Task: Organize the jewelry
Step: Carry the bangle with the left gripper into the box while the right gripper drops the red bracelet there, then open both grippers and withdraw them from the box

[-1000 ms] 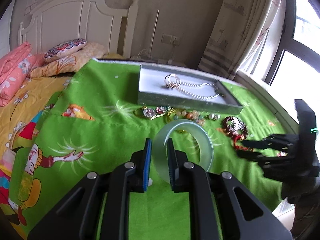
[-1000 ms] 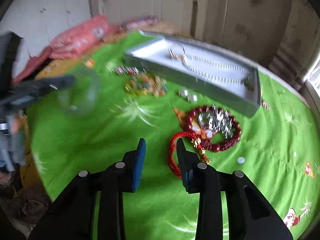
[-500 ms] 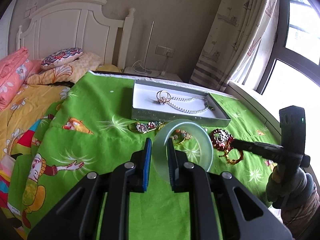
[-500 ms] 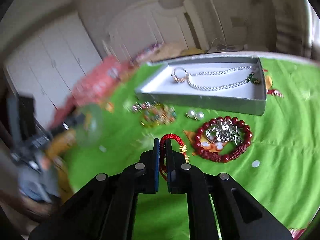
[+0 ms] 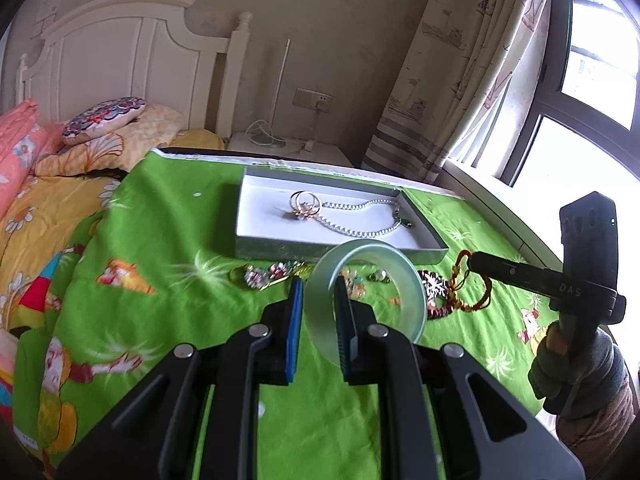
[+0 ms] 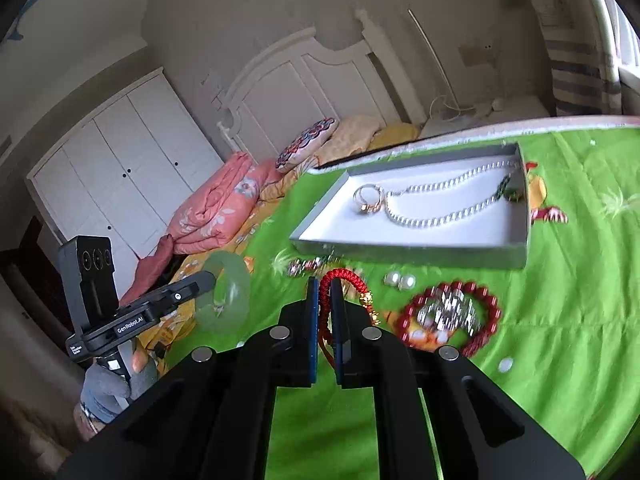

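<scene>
Jaws of the left gripper (image 5: 316,312) pinch a pale green jade bangle (image 5: 366,280); the right gripper (image 6: 325,312) clamps a red cord bracelet (image 6: 344,280), both raised above the green bedspread (image 5: 168,248) near the jewelry box (image 6: 420,248).

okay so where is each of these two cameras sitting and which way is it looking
Left wrist: on the left gripper, looking along its fingers at the jade bangle it clamps, toward the tray; a gloved hand shows right.
Right wrist: on the right gripper, which pinches the red cord bracelet; a gloved hand shows left.
Shared: tray, bangle, green cloth, both grippers.
</scene>
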Available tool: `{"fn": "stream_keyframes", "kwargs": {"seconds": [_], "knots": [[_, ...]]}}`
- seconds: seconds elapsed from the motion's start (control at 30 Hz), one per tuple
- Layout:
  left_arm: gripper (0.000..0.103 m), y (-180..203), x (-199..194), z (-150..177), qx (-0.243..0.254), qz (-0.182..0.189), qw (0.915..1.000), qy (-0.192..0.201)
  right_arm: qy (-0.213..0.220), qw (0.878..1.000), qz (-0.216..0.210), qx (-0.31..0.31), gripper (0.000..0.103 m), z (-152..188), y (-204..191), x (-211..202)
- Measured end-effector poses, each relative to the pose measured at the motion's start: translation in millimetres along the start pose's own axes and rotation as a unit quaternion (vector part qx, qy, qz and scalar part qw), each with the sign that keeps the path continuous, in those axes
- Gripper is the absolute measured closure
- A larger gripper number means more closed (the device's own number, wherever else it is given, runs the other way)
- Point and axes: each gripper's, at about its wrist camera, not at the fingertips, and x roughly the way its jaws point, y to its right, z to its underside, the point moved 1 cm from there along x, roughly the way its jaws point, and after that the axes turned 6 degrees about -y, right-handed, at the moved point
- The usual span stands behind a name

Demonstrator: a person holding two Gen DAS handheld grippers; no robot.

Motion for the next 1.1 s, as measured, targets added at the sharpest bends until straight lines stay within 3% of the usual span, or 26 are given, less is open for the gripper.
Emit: {"fn": "stream_keyframes", "kwargs": {"seconds": [0.13, 0.37, 0.47, 0.7, 0.73, 0.87, 0.97, 1.0, 1.03, 1.07, 1.1], "knots": [[0.088, 1.9, 20.6, -19.0, -0.001, 0.009, 0.9999, -0.010, 0.009, 1.000, 0.013, 0.002, 0.095, -18.4, 8.4, 5.6], [0.088, 3.7, 61.9, -54.7, 0.004, -0.007, 0.9997, -0.024, 0.017, 0.998, 0.054, 0.011, 0.095, -47.5, 30.5, 19.7], [0.088, -1.4, 81.0, -71.7, -0.006, -0.013, 0.9995, -0.029, 0.022, 0.995, 0.100, -0.007, 0.095, -58.7, 37.1, 25.1], [0.085, -19.5, 127.2, -100.7, -0.051, 0.003, 0.9975, -0.050, 0.014, 0.987, 0.160, -0.016, 0.095, -70.8, 60.9, 46.2], [0.103, -21.0, 131.4, -102.1, -0.054, 0.002, 0.9973, -0.049, 0.009, 0.985, 0.173, -0.022, 0.095, -70.4, 62.8, 50.8], [0.103, -27.3, 149.3, -107.0, -0.066, -0.008, 0.9957, -0.063, -0.017, 0.978, 0.204, -0.034, 0.095, -64.6, 73.0, 70.3], [0.102, -34.0, 154.3, -101.7, -0.063, -0.042, 0.9947, -0.070, -0.027, 0.978, 0.202, -0.033, 0.093, -59.2, 76.0, 76.4], [0.093, -39.6, 154.7, -98.1, -0.071, -0.048, 0.9936, -0.074, -0.032, 0.979, 0.200, -0.028, 0.091, -58.8, 77.9, 77.7], [0.071, -46.1, 154.1, -94.9, -0.081, -0.049, 0.9927, -0.075, -0.035, 0.979, 0.200, -0.023, 0.083, -59.6, 78.7, 78.0], [0.059, -52.0, 152.1, -92.1, -0.093, -0.050, 0.9917, -0.073, -0.035, 0.979, 0.200, -0.020, 0.077, -59.5, 79.2, 77.5], [0.042, -57.8, 147.0, -88.0, -0.107, -0.050, 0.9910, -0.063, -0.030, 0.980, 0.194, -0.017, 0.058, -59.3, 79.1, 74.9]]}}
